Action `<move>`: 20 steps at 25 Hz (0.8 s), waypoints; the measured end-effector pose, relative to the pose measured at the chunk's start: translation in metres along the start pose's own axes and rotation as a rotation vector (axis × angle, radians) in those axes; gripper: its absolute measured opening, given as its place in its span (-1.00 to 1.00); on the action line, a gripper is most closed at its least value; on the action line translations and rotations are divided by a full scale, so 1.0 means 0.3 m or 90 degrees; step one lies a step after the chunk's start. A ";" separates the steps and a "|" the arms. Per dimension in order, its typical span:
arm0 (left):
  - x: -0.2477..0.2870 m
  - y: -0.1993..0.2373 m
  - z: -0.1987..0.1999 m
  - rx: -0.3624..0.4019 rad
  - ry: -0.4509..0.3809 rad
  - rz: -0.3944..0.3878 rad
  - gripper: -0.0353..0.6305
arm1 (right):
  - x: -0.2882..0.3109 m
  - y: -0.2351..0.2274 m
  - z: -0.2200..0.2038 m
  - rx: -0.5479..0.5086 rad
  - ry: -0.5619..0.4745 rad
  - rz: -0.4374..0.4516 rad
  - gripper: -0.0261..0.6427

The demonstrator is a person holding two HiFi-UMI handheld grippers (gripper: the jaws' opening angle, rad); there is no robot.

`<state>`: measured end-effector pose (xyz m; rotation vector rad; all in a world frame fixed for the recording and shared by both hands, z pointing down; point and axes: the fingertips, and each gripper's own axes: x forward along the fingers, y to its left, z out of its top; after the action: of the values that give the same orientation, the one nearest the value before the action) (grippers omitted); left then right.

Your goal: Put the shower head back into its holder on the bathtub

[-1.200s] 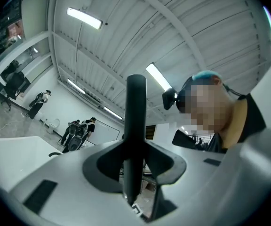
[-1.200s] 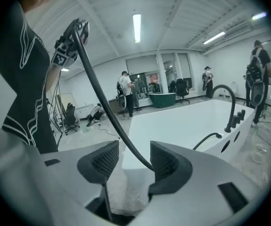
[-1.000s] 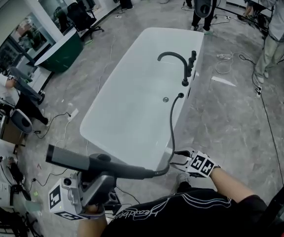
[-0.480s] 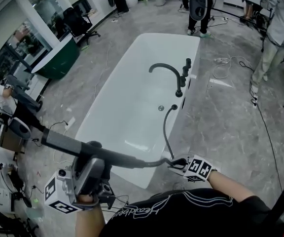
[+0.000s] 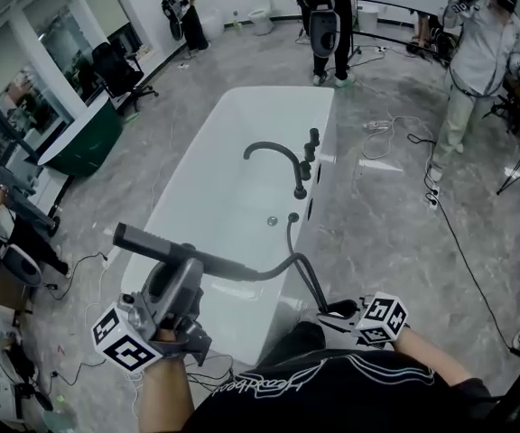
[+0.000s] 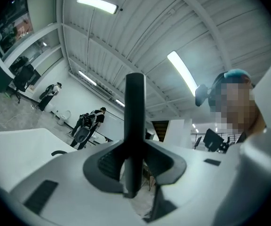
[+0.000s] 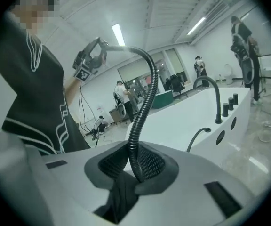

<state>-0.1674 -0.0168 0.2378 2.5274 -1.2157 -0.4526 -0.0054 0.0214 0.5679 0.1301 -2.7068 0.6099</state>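
My left gripper (image 5: 184, 264) is shut on the handle of the black shower head (image 5: 152, 244), which lies level over the near end of the white bathtub (image 5: 325, 142). In the left gripper view the shower head (image 6: 135, 117) stands straight up between the jaws of the left gripper (image 6: 133, 173). Its ribbed black hose (image 5: 298, 264) arcs over and runs down into my right gripper (image 5: 337, 314), which is shut on it. The right gripper view shows that hose (image 7: 142, 107) pinched between the pads of the right gripper (image 7: 135, 171). The hose's far end enters a fitting (image 5: 292, 216) on the tub's rim.
A black curved faucet (image 5: 276, 154) and two knobs (image 5: 311, 144) stand on the tub's right rim. Several people (image 5: 472, 70) stand at the far end. Cables (image 5: 382, 133) trail over the grey floor on the right. On the left stands a green desk (image 5: 84, 142).
The left gripper has carried the shower head up and over the tub's near end. The hose now loops up between the grippers, and the right gripper sits lower on it.
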 end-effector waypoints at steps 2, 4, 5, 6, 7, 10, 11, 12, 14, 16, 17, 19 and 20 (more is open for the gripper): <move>0.022 0.024 -0.022 0.021 0.026 0.011 -0.51 | -0.038 0.007 0.059 0.008 -0.040 -0.006 -0.72; 0.053 0.057 -0.048 0.032 0.048 0.011 -0.51 | -0.069 0.000 0.131 0.010 -0.083 -0.015 -0.72; 0.073 0.073 -0.061 0.031 0.055 0.007 -0.51 | -0.086 -0.008 0.168 0.010 -0.104 -0.020 -0.72; 0.095 0.086 -0.073 0.027 0.058 0.002 -0.51 | -0.104 -0.017 0.204 0.009 -0.121 -0.025 -0.72; 0.116 0.097 -0.083 0.021 0.059 -0.002 -0.51 | -0.123 -0.022 0.237 0.007 -0.136 -0.028 -0.72; 0.173 0.126 -0.103 0.007 0.060 -0.010 -0.52 | -0.178 -0.034 0.331 -0.008 -0.169 -0.039 -0.72; 0.189 0.138 -0.107 0.003 0.061 -0.013 -0.52 | -0.193 -0.041 0.363 -0.013 -0.179 -0.043 -0.72; 0.200 0.155 -0.109 -0.001 0.062 -0.014 -0.52 | -0.202 -0.051 0.395 -0.017 -0.189 -0.047 -0.72; 0.211 0.197 -0.109 -0.006 0.063 -0.011 -0.52 | -0.209 -0.069 0.465 -0.023 -0.212 -0.051 -0.72; 0.220 0.239 -0.108 -0.014 0.063 -0.006 -0.52 | -0.216 -0.088 0.529 -0.025 -0.233 -0.053 -0.72; 0.228 0.257 -0.107 -0.019 0.062 -0.003 -0.52 | -0.221 -0.100 0.558 -0.028 -0.240 -0.054 -0.72; 0.245 0.293 -0.103 -0.027 0.059 0.001 -0.52 | -0.225 -0.131 0.610 -0.036 -0.246 -0.057 -0.72; 0.250 0.310 -0.100 -0.028 0.058 0.003 -0.52 | -0.224 -0.149 0.636 -0.037 -0.249 -0.058 -0.72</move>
<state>-0.1757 -0.1279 0.2907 2.4782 -1.1664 -0.3559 0.0022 -0.1004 0.4006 0.3928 -3.0688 0.5221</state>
